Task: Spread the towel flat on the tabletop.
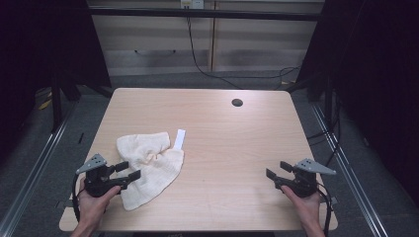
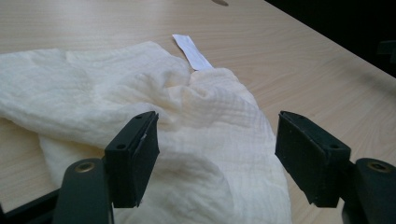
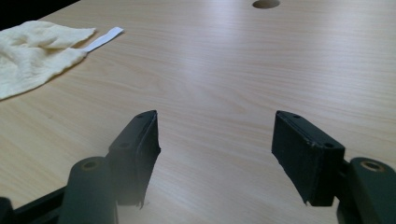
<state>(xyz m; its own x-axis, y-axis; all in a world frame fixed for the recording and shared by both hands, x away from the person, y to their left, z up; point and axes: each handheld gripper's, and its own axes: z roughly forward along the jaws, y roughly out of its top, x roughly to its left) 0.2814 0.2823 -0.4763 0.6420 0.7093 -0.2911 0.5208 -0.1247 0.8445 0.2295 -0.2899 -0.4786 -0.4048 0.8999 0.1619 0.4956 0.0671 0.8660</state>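
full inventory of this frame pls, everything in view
cloth: 1, cream, crumpled, left half of table
label: 1, white strip, at the cloth's far edge
table: 1, light wood
hole: 1, dark, round, far right of tabletop
cables: several, black, on wall and floor behind table
left tool: 1, black, open, jaws over the cloth's left edge
right tool: 1, black, open, over bare wood at right
hands: 2, at near edge, each holding a tool
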